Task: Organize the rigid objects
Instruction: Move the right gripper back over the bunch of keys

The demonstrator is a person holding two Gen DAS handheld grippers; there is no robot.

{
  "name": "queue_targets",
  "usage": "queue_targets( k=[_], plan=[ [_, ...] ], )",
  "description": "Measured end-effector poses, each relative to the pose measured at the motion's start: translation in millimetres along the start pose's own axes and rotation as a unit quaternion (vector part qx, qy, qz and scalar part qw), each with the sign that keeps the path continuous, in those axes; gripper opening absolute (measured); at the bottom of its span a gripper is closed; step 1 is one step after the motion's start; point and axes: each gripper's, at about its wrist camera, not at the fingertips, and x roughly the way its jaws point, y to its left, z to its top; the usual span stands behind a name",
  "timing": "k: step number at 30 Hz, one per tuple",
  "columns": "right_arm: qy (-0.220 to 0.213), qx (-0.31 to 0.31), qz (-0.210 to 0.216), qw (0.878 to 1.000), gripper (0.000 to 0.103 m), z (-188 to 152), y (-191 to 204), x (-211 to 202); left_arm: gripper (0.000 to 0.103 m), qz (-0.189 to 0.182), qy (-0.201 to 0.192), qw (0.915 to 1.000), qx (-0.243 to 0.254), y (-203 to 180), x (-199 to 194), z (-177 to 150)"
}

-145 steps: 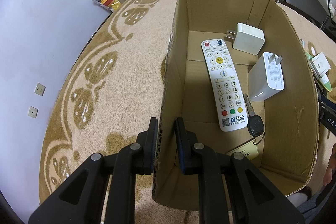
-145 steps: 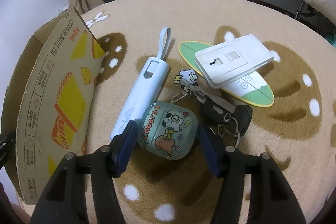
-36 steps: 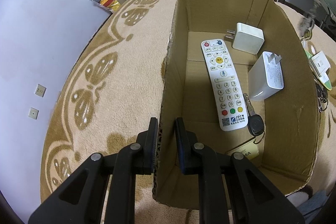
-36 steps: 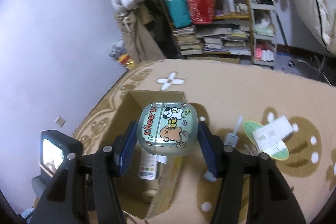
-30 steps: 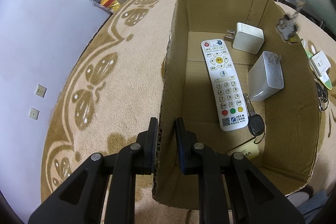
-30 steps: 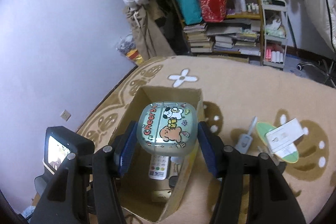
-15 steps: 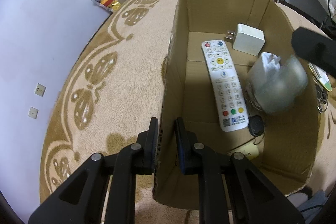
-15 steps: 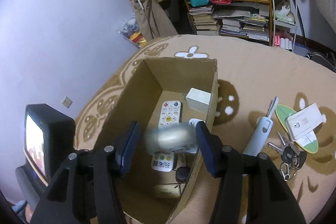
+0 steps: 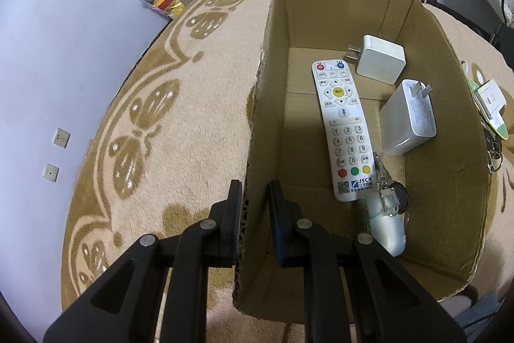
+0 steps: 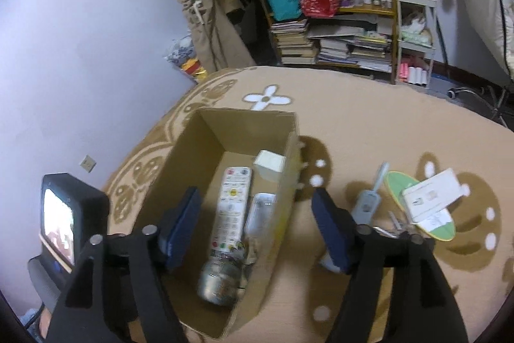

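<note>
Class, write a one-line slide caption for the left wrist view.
Left gripper clamps the cardboard box wall; inside lie a remote, two chargers and a blurred earbud case.

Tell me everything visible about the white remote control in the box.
The white remote control is long, slim, plastic-looking. It lies flat, face up, on the floor of the cardboard box, lengthwise. It has red and blue top buttons, a yellow centre key, number keys, red, green and yellow dots, and a JSCN label. Its lower end meets the blurred grey-green case.

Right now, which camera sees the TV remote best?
The left wrist view: the remote lies sharp inside the cardboard box, every button clear. The right wrist view shows the remote smaller and blurrier.
</note>
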Motion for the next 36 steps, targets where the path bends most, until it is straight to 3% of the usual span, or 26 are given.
queue_targets(
  k=[10,21,28,32,34,36],
  plan=[
    [0.012,-0.002,-0.099,0.995,0.077,-12.0,-51.8,-3.0,0.018,0.011,0.002,0.9999,0.004,-1.2,2.6,0.2],
    [0.028,0.093,-0.131,0.987,0.077,-35.4,-128.5,2.6,0.018,0.016,0.001,0.9998,0.008,-3.1,3.7,0.6],
    [0.052,0.131,-0.146,0.979,0.076,-53.5,-154.4,16.2,0.018,0.018,-0.001,0.9998,0.011,-3.4,3.1,0.5],
    [0.073,0.156,-0.139,0.975,0.053,-62.7,-164.7,27.1,0.018,0.017,-0.001,0.9998,0.010,-3.2,3.0,0.4],
    [0.081,0.179,-0.119,0.973,0.048,-69.0,-169.3,33.3,0.018,0.016,-0.001,0.9998,0.010,-3.3,2.9,0.3],
    [0.082,0.178,-0.124,0.973,0.045,-72.0,-168.6,36.6,0.018,0.017,-0.001,0.9998,0.011,-3.5,2.9,0.4]
  ],
)
